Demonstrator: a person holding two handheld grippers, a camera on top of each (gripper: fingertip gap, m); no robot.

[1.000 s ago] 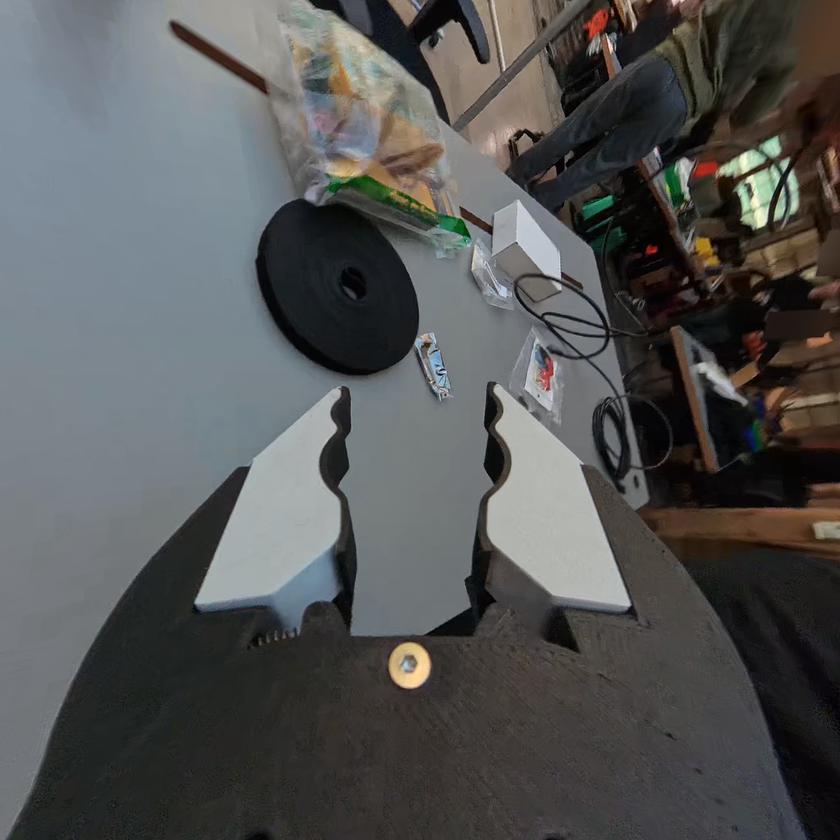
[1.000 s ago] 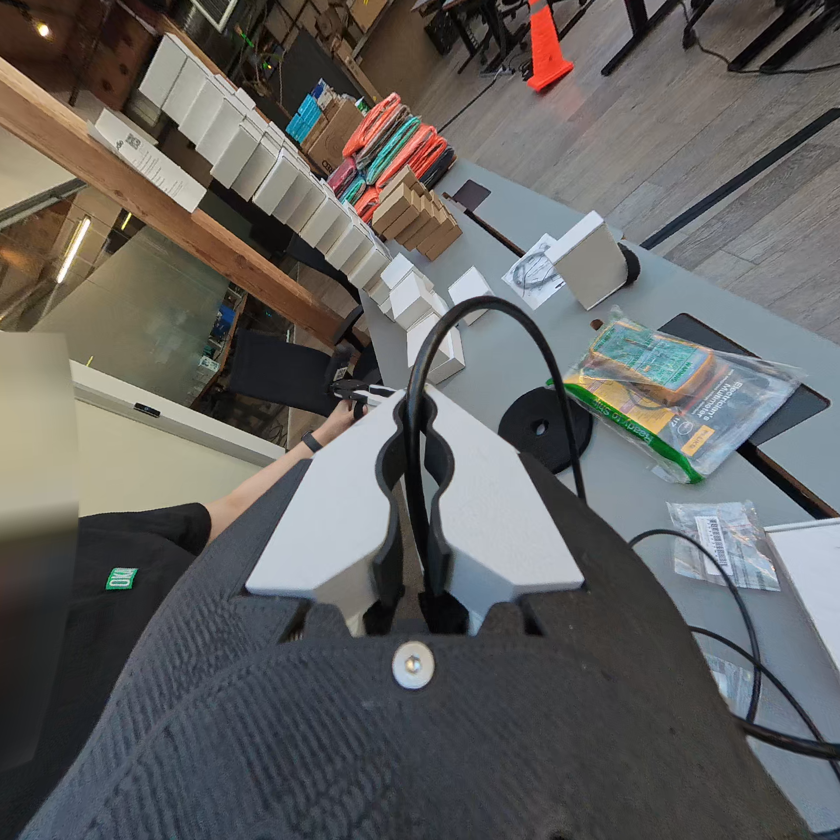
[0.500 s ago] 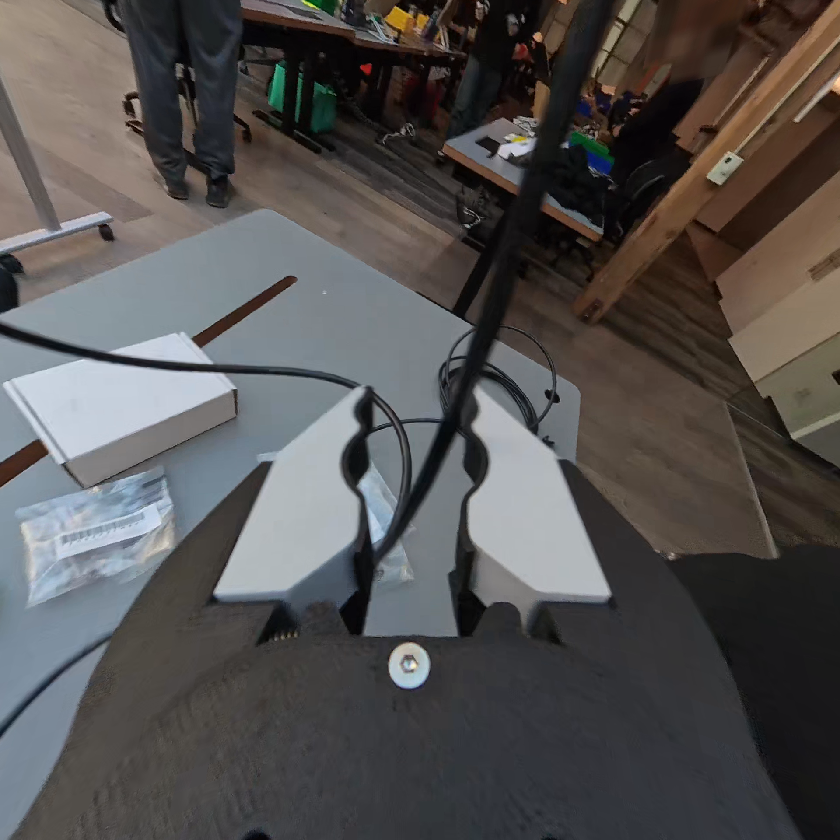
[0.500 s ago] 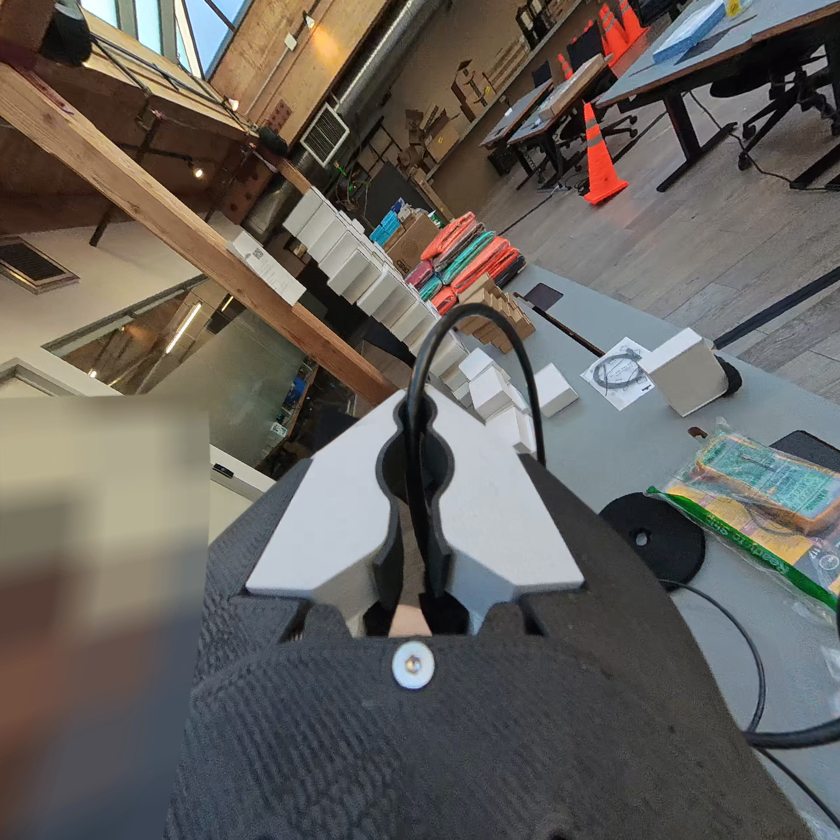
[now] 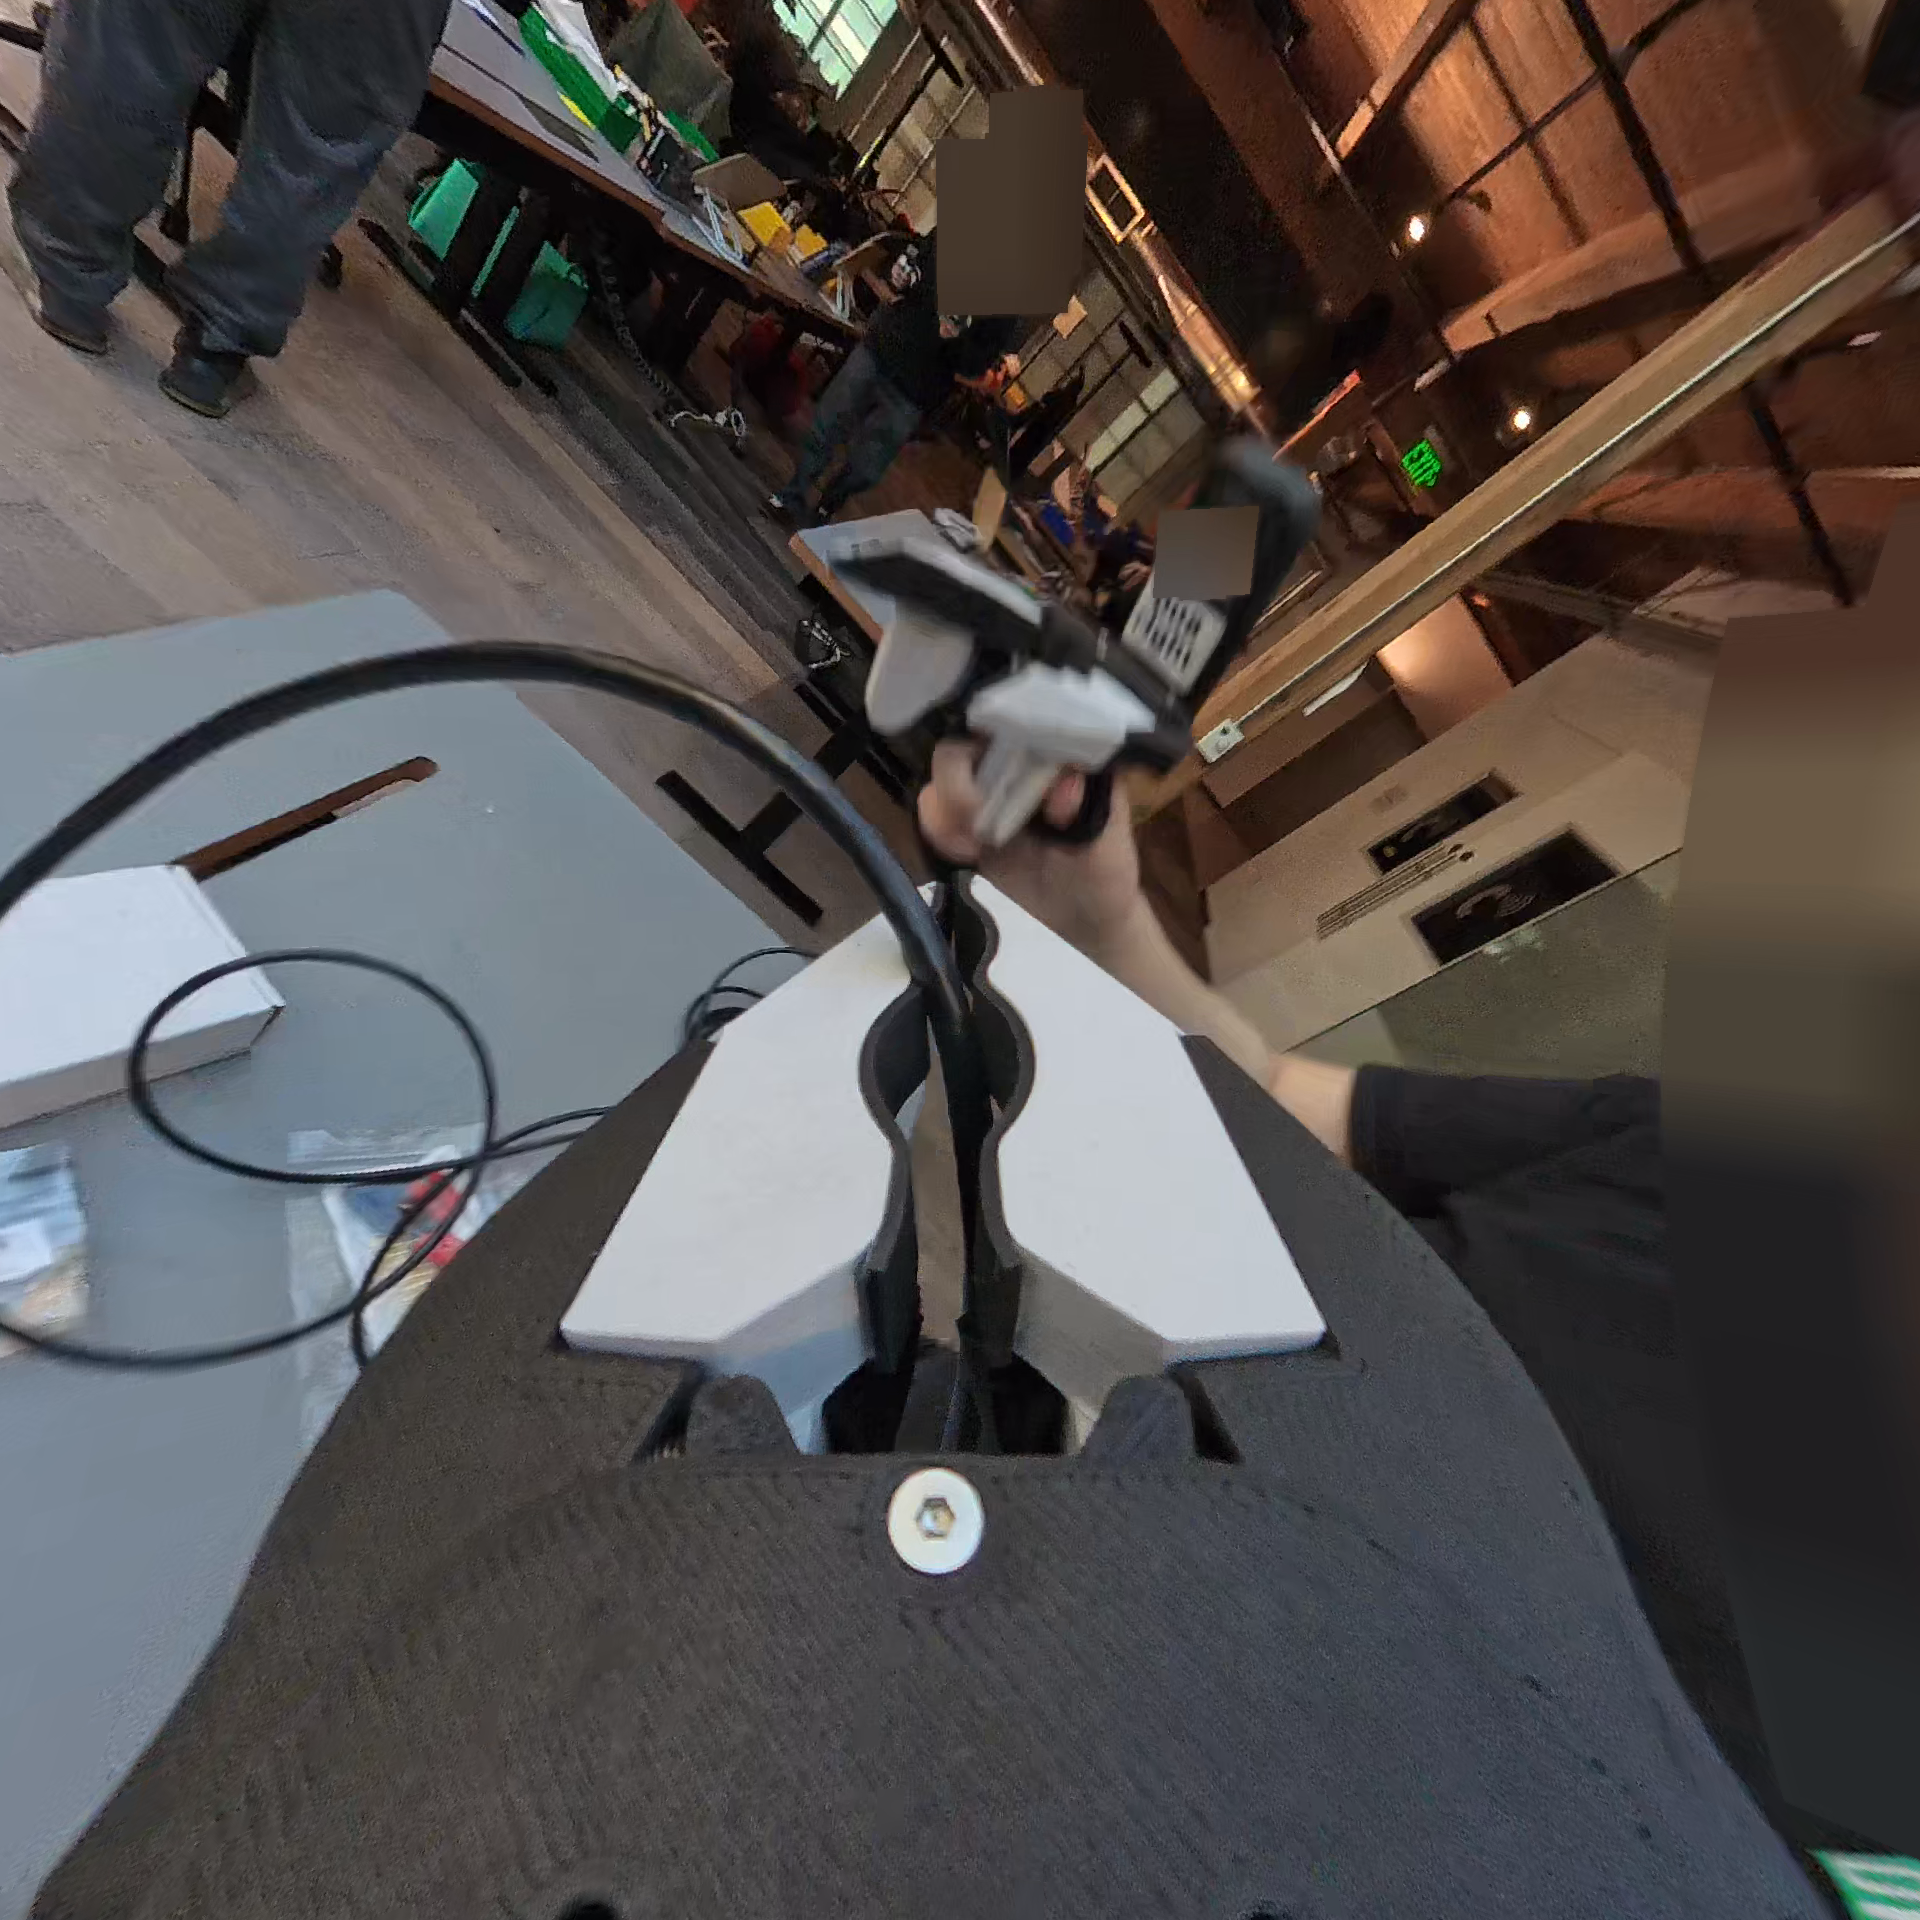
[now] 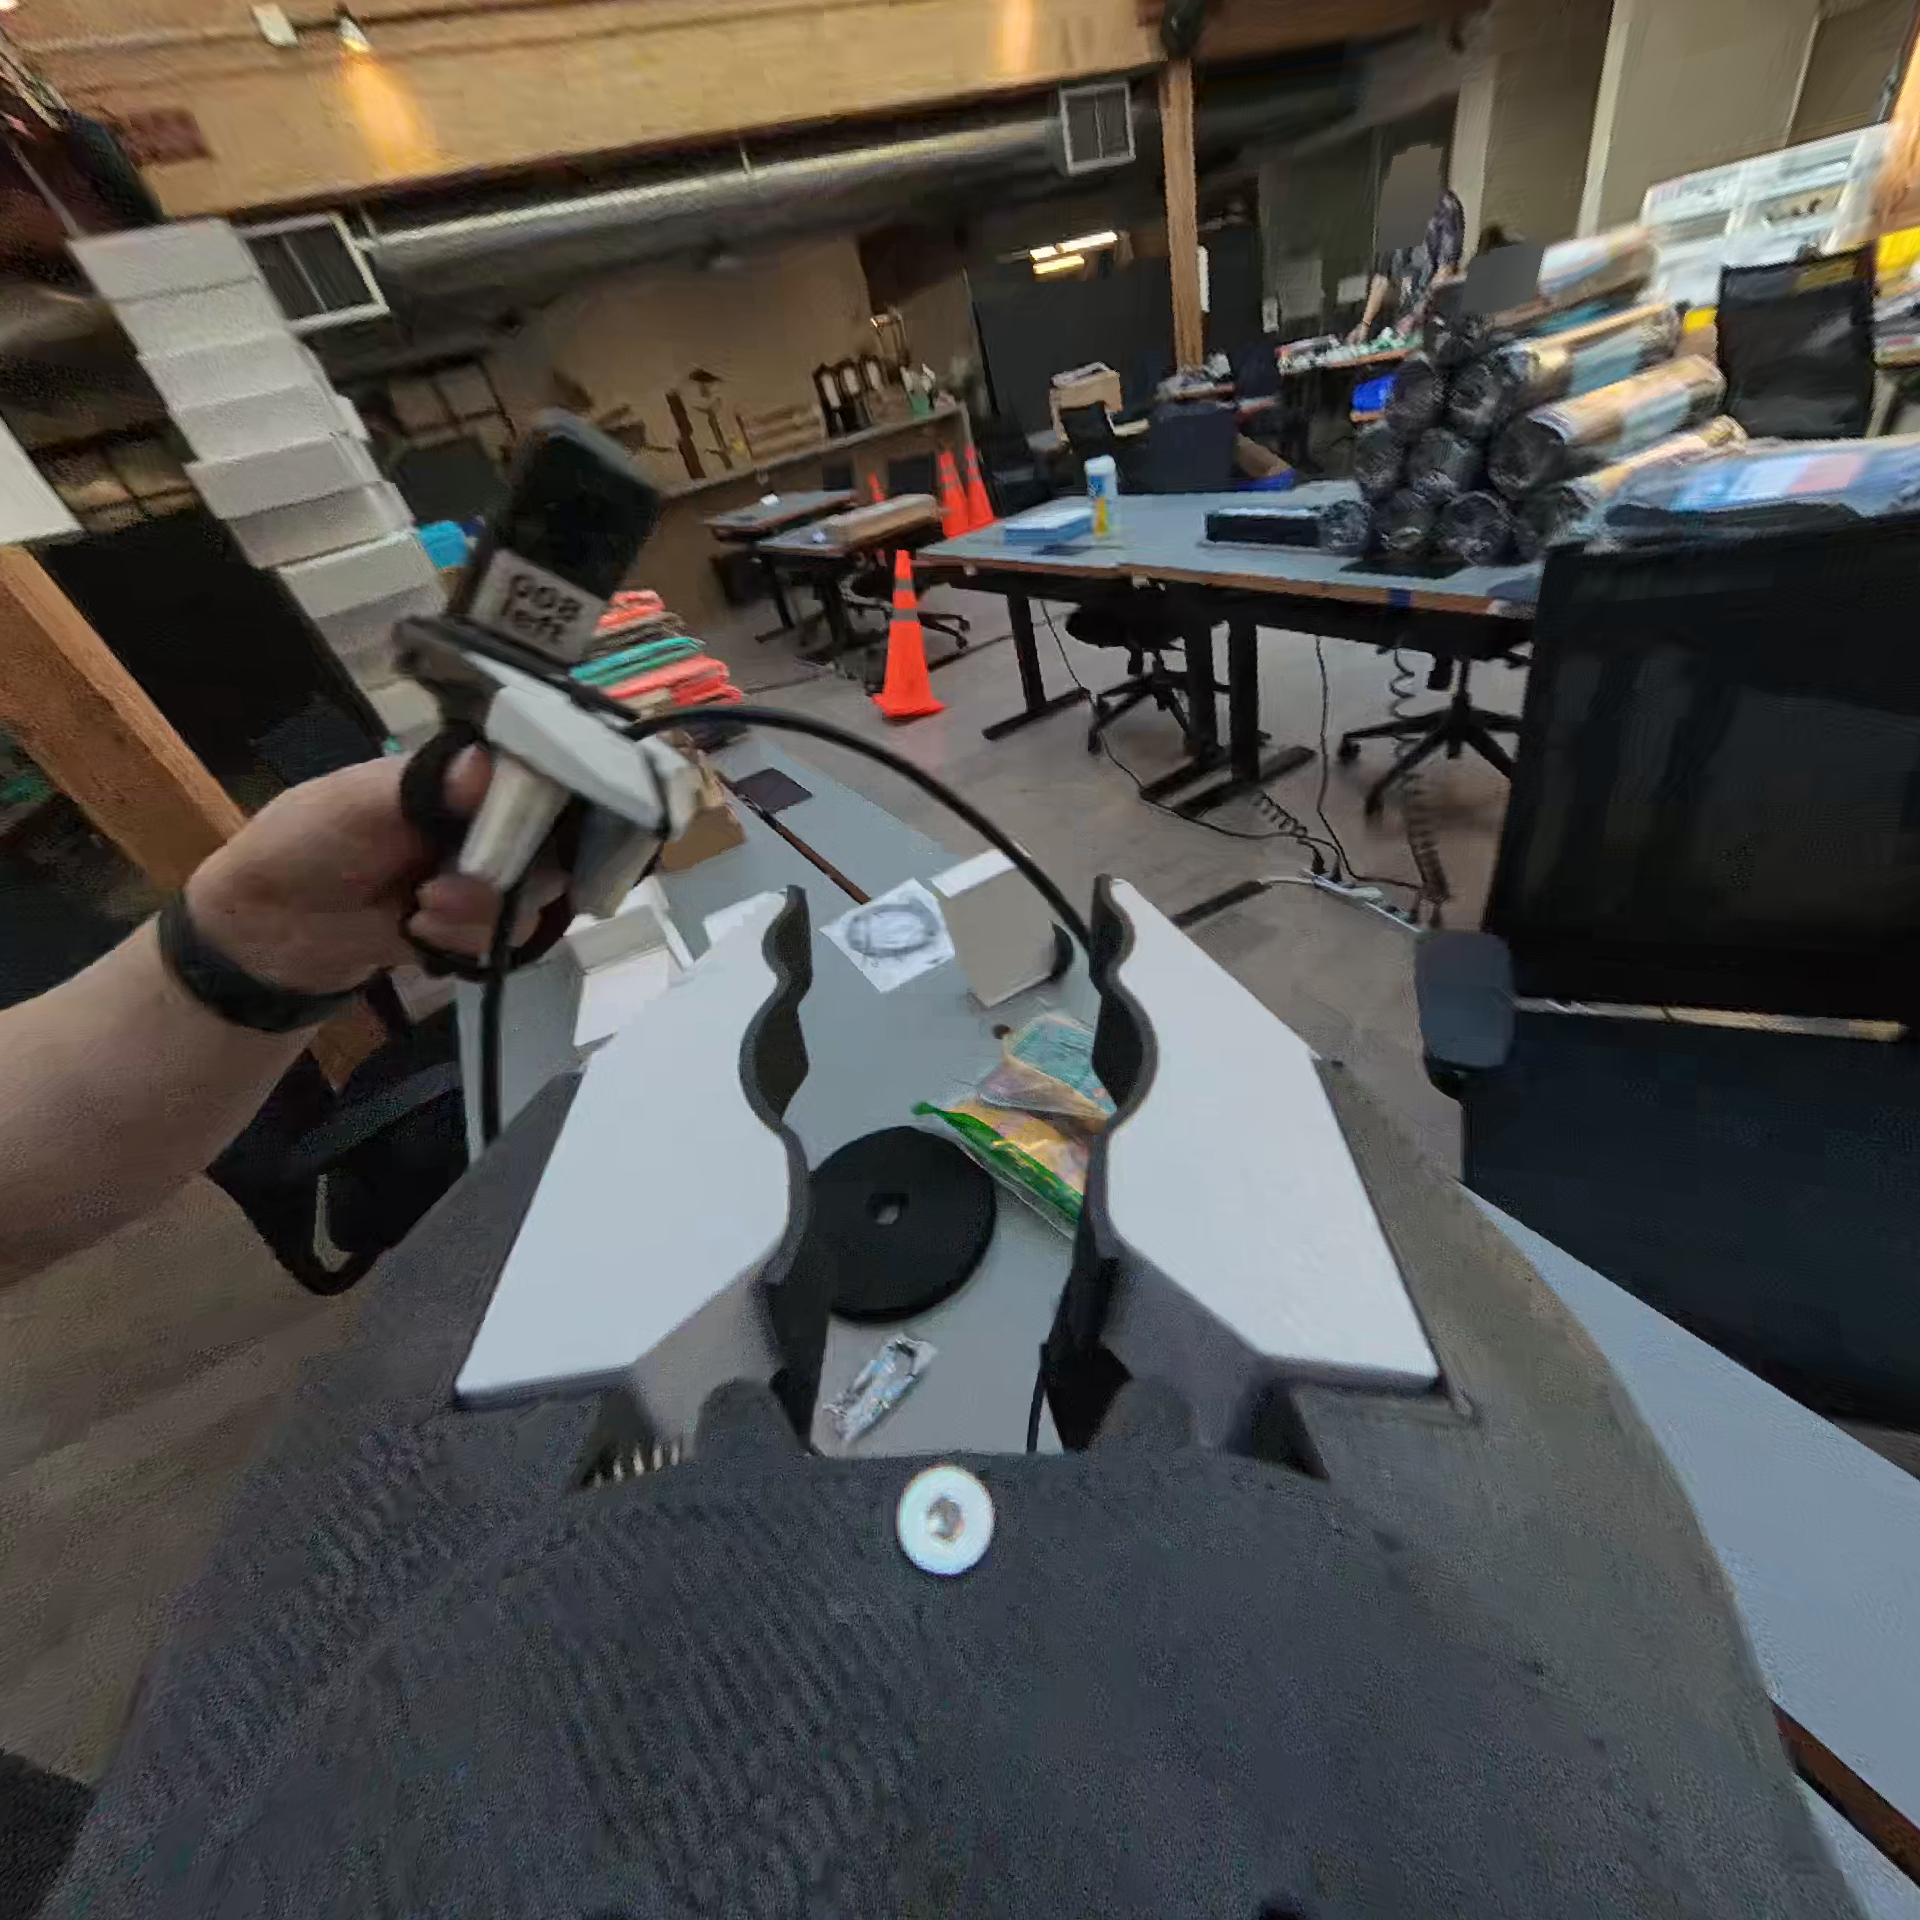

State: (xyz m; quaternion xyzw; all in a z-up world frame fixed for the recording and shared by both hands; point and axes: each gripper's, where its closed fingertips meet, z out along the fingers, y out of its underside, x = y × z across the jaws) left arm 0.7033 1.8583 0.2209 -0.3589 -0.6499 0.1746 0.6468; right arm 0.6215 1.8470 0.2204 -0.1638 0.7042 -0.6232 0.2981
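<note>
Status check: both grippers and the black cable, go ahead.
Left gripper shut on black cable. Right gripper open, cable running past its right finger. Black tape roll on table below.

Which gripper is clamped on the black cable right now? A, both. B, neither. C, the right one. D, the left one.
D: the left gripper has its fingers closed on the black cable, while the right gripper stands open, the cable only passing by its right finger.
</note>
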